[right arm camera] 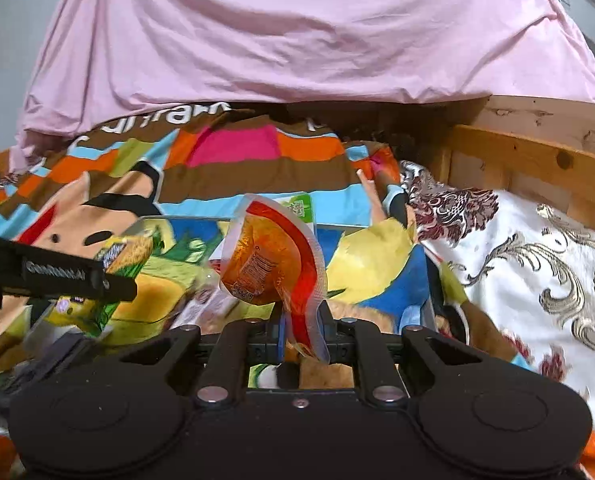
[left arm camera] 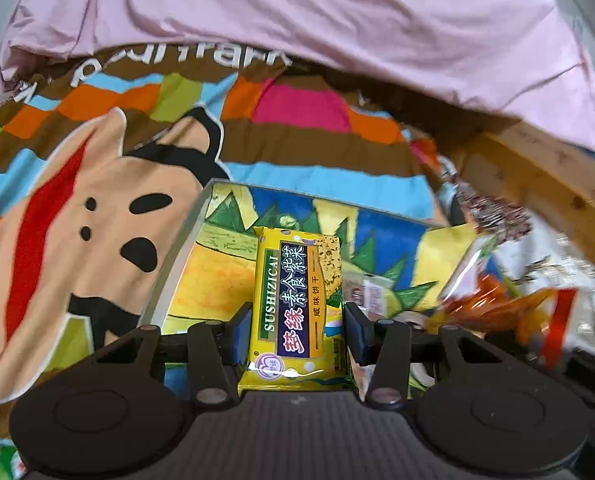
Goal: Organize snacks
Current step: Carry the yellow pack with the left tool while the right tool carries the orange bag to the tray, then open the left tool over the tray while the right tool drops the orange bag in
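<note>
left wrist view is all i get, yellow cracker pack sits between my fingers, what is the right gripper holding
Observer: The right gripper is shut on an orange sauce pouch, pinching its red-striped edge.
Operator: is the pouch lying in the box
Observer: No, it stands up from the jaws, lifted over the colourful box.
Operator: can you see my left gripper from there
Observer: Yes, the left gripper shows side-on at the left edge, with the yellow cracker pack in its fingers above the box.

light: bright, even | edges: fisheye bending, dark corners | blur: left view's right side
</note>
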Demonstrator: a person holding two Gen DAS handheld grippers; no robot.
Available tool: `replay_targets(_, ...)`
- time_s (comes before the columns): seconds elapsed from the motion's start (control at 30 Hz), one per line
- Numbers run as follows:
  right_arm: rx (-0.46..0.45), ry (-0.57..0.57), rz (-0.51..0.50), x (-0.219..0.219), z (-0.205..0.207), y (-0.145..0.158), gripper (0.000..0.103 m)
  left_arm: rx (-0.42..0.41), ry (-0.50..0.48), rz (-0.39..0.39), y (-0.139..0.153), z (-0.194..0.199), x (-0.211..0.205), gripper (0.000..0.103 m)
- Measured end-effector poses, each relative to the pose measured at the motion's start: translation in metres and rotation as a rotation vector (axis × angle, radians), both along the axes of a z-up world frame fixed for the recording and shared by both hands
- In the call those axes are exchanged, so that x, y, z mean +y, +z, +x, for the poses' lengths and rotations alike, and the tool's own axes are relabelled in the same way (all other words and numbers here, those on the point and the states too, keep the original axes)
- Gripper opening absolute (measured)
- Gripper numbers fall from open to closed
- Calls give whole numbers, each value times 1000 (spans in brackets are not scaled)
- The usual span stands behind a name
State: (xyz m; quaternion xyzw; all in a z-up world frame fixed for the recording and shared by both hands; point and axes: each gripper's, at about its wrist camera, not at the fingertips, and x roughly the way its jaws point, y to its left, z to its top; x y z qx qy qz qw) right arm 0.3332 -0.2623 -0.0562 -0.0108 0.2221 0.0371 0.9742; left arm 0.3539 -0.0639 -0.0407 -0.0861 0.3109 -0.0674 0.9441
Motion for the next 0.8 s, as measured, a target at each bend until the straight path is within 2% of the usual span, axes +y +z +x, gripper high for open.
replay_targets(0.23,26,-25,-3,-2,22,-12,16,86,33,41,-24,43,-13,51)
replay_targets(0.53,40,20,18,6,29,-11,21,163,91,87,-37,57,-12,51)
replay_targets(0.6,53,21,17,6,28,-12,24,171,97,80,-36,56,-11,52)
replay_targets(0.63,57,19,20,5,27,-12,30,176,98,74,-35,55,-11,52)
replay_targets(0.73,56,4,38,2,23,-9,36,172,98,60,-32,50,-9,59)
replay_targets(0.8,41,-4,51,-1,18,-4,41,154,96,58,-26,44,-9,72)
